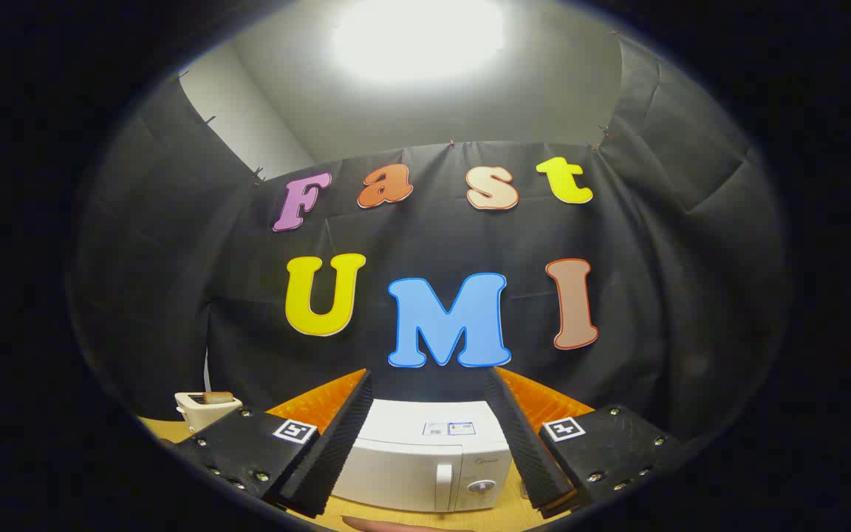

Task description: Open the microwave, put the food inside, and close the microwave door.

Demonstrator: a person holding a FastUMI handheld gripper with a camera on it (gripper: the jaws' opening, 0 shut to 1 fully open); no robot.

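A white microwave [425, 462] stands on a wooden table [351, 517], seen from above and in front, its door shut. Its vertical handle [443, 484] and a round knob [482, 486] face me. My gripper [429, 380] is raised well above the table and held apart from the microwave, which shows in the gap between the two fingers. The fingers stand wide apart with nothing between them. A pale rounded thing [388, 525] lies on the table in front of the microwave, mostly cut off; I cannot tell what it is.
A white toaster [204, 408] with a slice of toast [217, 397] in its slot stands on the table to the left of the microwave. The booth's black cloth wall rises behind both. A bright ceiling light [418, 37] glares overhead.
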